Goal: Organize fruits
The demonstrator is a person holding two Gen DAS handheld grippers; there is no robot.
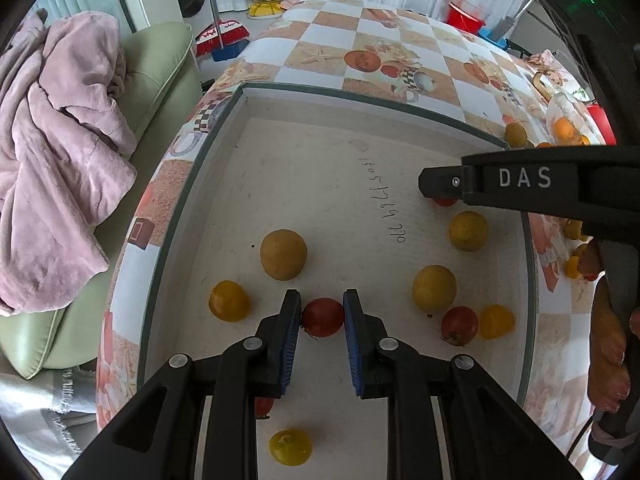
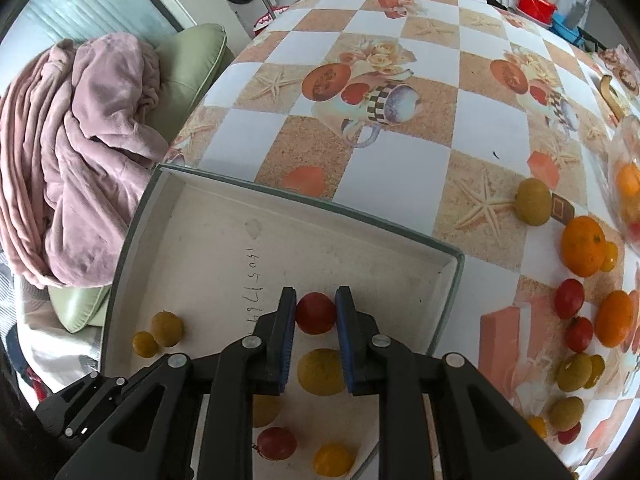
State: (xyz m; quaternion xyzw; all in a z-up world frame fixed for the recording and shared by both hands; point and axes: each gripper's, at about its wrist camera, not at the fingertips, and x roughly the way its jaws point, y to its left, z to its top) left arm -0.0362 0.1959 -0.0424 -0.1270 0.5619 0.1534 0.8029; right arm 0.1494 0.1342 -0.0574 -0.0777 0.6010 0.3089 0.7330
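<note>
A shallow white tray [image 1: 192, 184] with a grey-green rim lies on the checked tablecloth and holds several yellow and red fruits. In the left wrist view, my left gripper [image 1: 322, 312] is shut on a small red fruit [image 1: 322, 318], low over the tray floor. A large yellow fruit [image 1: 283, 254] lies just beyond it. My right gripper [image 2: 316, 300] is shut on another red fruit [image 2: 315, 313] inside the tray's right part [image 2: 452, 280]. From the left wrist view the right gripper [image 1: 434, 190] shows side-on, with its red fruit [image 1: 445, 201] peeking out below the tip.
Loose oranges [image 2: 582, 246], red fruits [image 2: 569, 298] and greenish-yellow fruits [image 2: 533, 201] lie on the tablecloth right of the tray. A glass bowl [image 2: 626, 184] stands at the far right. A pink blanket [image 1: 56, 152] lies on a green sofa [image 1: 160, 68] left of the table. A person's fingers [image 1: 606, 360] hold the right gripper's handle.
</note>
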